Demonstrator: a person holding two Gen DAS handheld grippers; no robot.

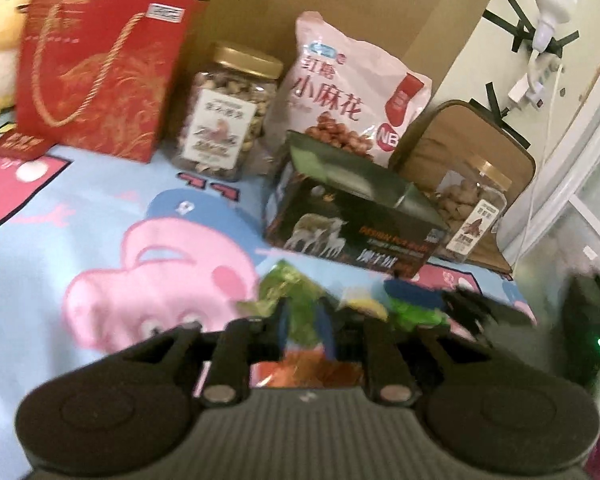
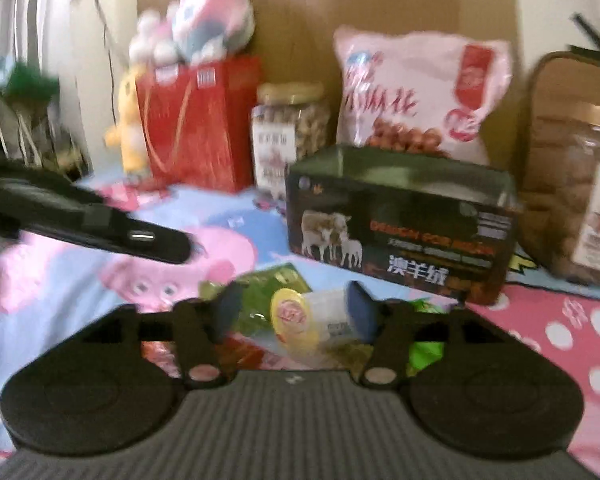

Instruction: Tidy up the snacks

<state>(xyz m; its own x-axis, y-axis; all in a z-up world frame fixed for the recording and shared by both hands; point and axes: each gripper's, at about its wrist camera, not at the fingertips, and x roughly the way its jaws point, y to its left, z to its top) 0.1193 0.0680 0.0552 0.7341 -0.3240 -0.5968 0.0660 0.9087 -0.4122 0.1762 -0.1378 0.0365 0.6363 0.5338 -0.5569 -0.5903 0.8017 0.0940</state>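
Note:
Snacks stand in a row at the back of the bed: a red gift bag (image 1: 96, 80), a nut jar (image 1: 232, 116), a pink snack bag (image 1: 348, 92), a dark box with sheep (image 1: 352, 220) and a second jar (image 1: 472, 216). My left gripper (image 1: 306, 328) is shut on a green snack packet (image 1: 300, 304), blurred. My right gripper (image 2: 294, 312) has blue pads on either side of a small cup with a yellow lid (image 2: 296, 316), over a pile of green packets (image 2: 268, 280). The left gripper's body (image 2: 100, 220) shows in the right wrist view.
A cartoon pig bedsheet (image 1: 112, 208) covers the surface. Plush toys (image 1: 0, 32) and a cardboard sheet (image 1: 340, 0) stand behind the snacks. A tan case (image 1: 452, 144) leans at the back right. A power strip (image 1: 540, 76) is taped to the wall.

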